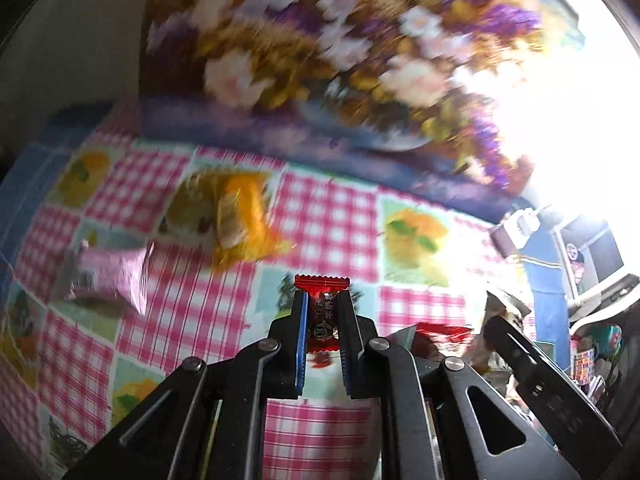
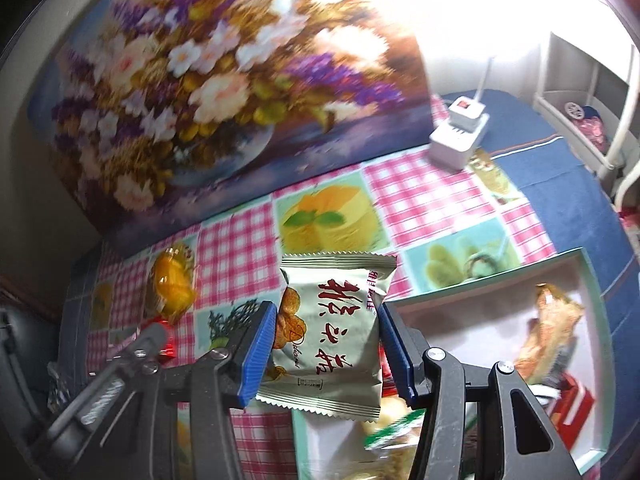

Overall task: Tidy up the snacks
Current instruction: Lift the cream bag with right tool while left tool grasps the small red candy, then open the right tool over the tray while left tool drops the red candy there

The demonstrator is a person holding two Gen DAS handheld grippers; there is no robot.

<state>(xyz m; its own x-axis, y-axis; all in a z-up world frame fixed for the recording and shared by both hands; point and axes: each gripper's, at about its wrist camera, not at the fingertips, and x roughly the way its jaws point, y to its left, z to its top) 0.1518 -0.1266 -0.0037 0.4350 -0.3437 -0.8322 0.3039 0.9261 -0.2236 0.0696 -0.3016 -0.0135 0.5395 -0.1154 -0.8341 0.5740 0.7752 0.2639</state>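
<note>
My left gripper (image 1: 322,300) is shut on a small red candy (image 1: 322,286) and holds it above the checked tablecloth (image 1: 328,224). An orange snack pack (image 1: 240,216) and a pink wrapped snack (image 1: 110,276) lie on the cloth to the left, blurred. My right gripper (image 2: 326,314) is shut on a pale green snack packet with red characters (image 2: 334,328), held upright over the left edge of a white box (image 2: 452,312). The box holds an orange-brown snack (image 2: 550,332) and a red pack (image 2: 576,404). The right gripper also shows in the left wrist view (image 1: 508,320).
A flower painting (image 2: 200,80) leans against the wall behind the table. A white power adapter (image 2: 460,132) with a cable sits at the back right. An orange pack (image 2: 172,284) lies on the cloth at left. A white rack (image 2: 592,92) stands at the far right.
</note>
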